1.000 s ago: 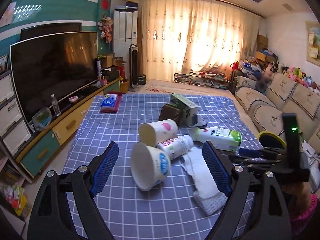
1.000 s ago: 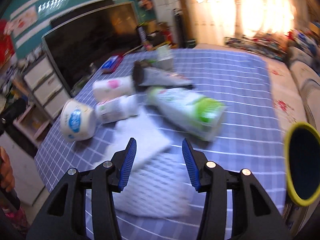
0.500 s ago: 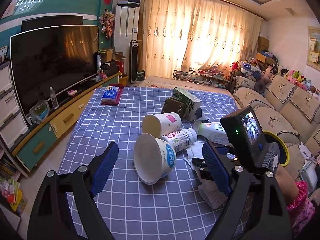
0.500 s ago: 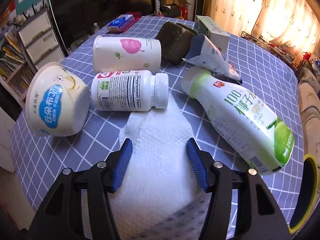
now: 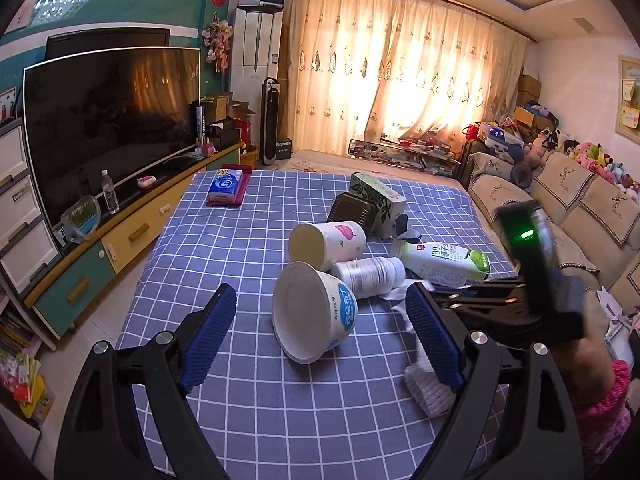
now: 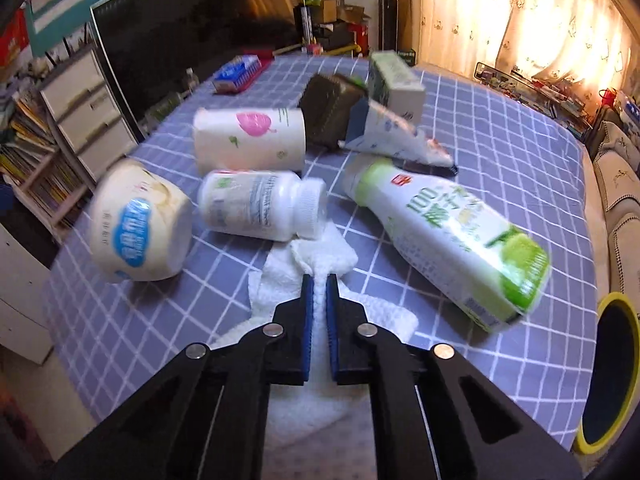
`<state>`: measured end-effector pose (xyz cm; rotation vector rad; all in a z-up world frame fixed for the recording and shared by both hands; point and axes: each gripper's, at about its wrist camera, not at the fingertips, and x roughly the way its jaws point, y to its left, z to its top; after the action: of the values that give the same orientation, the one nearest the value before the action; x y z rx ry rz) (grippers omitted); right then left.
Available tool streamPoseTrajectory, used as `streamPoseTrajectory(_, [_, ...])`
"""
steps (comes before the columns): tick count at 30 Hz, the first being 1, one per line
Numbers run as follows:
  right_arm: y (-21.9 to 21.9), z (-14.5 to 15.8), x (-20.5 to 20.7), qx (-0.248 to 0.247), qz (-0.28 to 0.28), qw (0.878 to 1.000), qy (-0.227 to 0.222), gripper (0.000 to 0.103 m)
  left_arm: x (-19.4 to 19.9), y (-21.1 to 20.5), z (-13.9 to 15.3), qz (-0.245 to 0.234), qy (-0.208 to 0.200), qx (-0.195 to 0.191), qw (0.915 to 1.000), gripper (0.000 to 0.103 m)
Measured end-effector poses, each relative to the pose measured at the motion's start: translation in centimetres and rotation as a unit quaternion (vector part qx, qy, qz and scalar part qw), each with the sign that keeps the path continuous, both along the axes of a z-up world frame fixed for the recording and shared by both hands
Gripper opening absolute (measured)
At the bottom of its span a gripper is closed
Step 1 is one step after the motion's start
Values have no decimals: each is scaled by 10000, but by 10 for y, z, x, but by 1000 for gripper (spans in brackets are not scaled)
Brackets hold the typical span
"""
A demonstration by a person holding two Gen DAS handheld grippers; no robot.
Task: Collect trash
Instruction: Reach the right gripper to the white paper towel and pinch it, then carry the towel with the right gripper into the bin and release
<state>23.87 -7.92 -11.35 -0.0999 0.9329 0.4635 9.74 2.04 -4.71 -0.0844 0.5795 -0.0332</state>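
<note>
Right gripper (image 6: pixel 319 286) pinches the paper towel (image 6: pixel 320 264) (bottles just ahead); left gripper (image 5: pixel 320 326) spread wide around the tub (image 5: pixel 312 312)

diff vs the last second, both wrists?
The right gripper came down over the white paper towel and its fingers shut on it, bunching a fold between them; a second ago they were open above it. The left gripper stays open, hovering around the yogurt tub without touching it. Pill bottle, paper cup and green drink bottle lie where they were.
</note>
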Motion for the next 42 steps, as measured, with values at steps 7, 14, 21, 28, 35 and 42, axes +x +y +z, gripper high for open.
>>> streamPoseTrajectory(7, [-28,40,-20,589,-109,9977,-311,6,2,-7,-7,-57,66,8,10000,85])
streamPoseTrajectory(14, [-61,69,-43,892,-313,9932,-676,6,3,-24,-14,-369,75,72,9993,85])
streamPoseTrajectory(21, [-157,75,-44,848,-1646,9783,-931,7,4,-57,-26,-1039,140,273,9941,85])
streamPoseTrajectory(28, [-269,41,-35,524,-3177,9443,-680,7,11,-78,-33,-1385,209,316,9896,86])
streamPoseTrajectory(35, [-341,-16,-14,215,-3969,9175,-88,8,20,-102,-41,-1765,349,382,9829,86])
streamPoseTrajectory(42, [-366,-59,-1,57,-4199,9069,334,29,32,-126,-53,-2099,549,503,9749,88])
